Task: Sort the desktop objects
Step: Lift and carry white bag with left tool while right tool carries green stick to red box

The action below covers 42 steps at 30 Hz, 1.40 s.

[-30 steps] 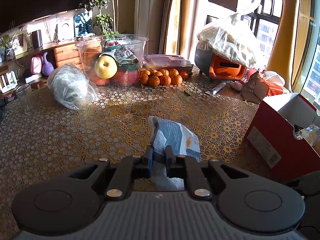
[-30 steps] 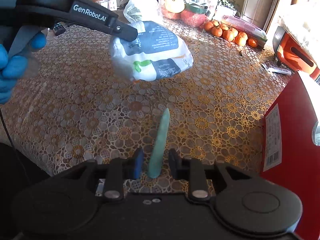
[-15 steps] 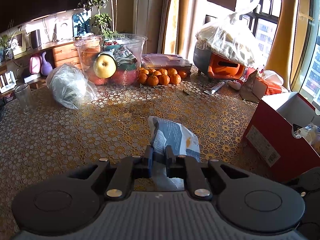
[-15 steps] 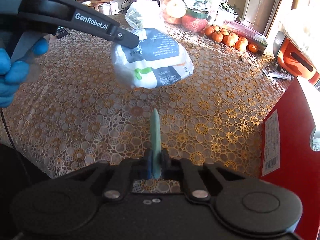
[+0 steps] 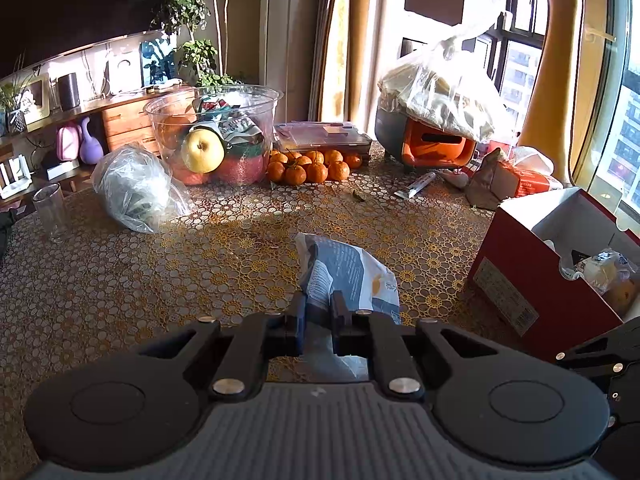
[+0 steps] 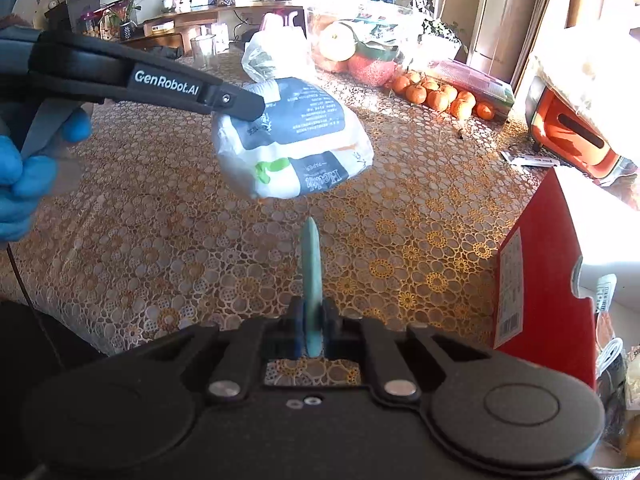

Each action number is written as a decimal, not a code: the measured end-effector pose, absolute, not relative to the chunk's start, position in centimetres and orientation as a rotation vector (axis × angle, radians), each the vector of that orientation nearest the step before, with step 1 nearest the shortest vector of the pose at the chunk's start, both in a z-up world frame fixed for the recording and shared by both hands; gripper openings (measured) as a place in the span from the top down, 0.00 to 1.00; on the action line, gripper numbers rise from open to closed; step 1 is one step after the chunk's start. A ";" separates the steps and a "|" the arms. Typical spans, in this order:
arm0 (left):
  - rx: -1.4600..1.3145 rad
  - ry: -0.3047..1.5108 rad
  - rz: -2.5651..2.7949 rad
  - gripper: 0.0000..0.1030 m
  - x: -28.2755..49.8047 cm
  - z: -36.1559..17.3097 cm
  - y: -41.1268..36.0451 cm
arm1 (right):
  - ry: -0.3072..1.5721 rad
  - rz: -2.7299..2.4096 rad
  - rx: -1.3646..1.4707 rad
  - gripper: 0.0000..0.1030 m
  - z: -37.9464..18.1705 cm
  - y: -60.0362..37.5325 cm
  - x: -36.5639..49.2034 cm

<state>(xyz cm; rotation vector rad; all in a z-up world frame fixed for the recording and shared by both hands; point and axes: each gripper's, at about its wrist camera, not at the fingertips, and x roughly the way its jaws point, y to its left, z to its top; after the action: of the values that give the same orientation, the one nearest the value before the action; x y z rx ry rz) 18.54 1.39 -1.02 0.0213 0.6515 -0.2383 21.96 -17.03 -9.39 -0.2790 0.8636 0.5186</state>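
Left wrist view: red box, open top, near right on the table; it holds wrapped packets, contents otherwise unclear. Clear bowl, far centre, holds a yellow apple, red fruit and packaging. Oranges lie loose just right of the bowl. Clear bag lies left of the bowl, an empty glass farther left.

Changes: right gripper, whose jaws stood apart around the green stick a second ago, has just closed and is now clamped on it; the stick has come off the table and points away from the camera. Left gripper is unchanged, still pinching the grey-and-white pouch by its near edge.

Pose: in the right wrist view the left gripper reaches in from the left, held by a blue-gloved hand, with the pouch hanging clear above the table. Both grippers tilt downward toward the table, the box to their right.
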 end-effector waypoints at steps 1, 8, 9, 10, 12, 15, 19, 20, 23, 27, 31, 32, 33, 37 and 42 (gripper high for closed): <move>0.022 0.648 -0.241 0.89 18.3 -0.8 1.3 | 0.858 0.518 -0.276 0.92 -9.1 -17.2 21.8; 0.009 0.631 -0.257 0.89 16.5 0.8 0.3 | 0.826 0.489 -0.269 0.92 -7.1 -18.6 20.5; 0.011 0.628 -0.258 0.89 16.1 1.0 0.1 | 0.824 0.483 -0.264 0.92 -6.8 -19.0 20.3; 0.012 0.626 -0.260 0.89 15.8 1.2 0.0 | 0.821 0.477 -0.261 0.92 -6.6 -19.3 20.2; 0.017 0.621 -0.265 0.89 15.1 1.6 -0.4 | 0.812 0.466 -0.254 0.92 -6.1 -19.9 19.8; 0.017 0.613 -0.270 0.89 14.3 2.2 -0.8 | 0.800 0.454 -0.239 0.92 -5.4 -20.8 19.3; 0.016 0.606 -0.281 0.89 13.3 2.8 -1.6 | 0.780 0.440 -0.234 0.92 -4.6 -21.8 18.6; 0.018 0.605 -0.282 0.89 13.1 3.0 -1.8 | 0.775 0.434 -0.233 0.92 -4.4 -22.2 18.3; 0.022 0.605 -0.300 0.89 12.3 3.4 -2.7 | 0.761 0.419 -0.225 0.92 -3.7 -23.1 17.8; 0.037 0.599 -0.324 0.89 11.4 3.9 -4.0 | 0.741 0.394 -0.218 0.92 -3.0 -24.5 17.1; 0.048 0.593 -0.353 0.89 10.7 4.6 -5.5 | 0.725 0.371 -0.206 0.92 -2.4 -26.0 16.8; 0.050 0.593 -0.360 0.89 10.6 4.7 -5.8 | 0.721 0.365 -0.203 0.92 -2.2 -26.4 16.7; 0.053 0.592 -0.370 0.89 10.5 4.9 -6.3 | 0.717 0.358 -0.199 0.92 -2.0 -26.9 16.7; 0.058 0.595 -0.405 0.89 10.3 5.3 -8.1 | 0.703 0.334 -0.185 0.92 -1.6 -28.6 16.5; 0.070 0.599 -0.450 0.89 10.5 5.5 -10.9 | 0.693 0.300 -0.170 0.92 -1.3 -31.0 16.7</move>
<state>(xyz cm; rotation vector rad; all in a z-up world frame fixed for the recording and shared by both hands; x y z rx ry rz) 10.53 -10.86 5.54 0.0702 0.5986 -0.4504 16.69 -31.00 -1.25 -0.1704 0.6926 0.3001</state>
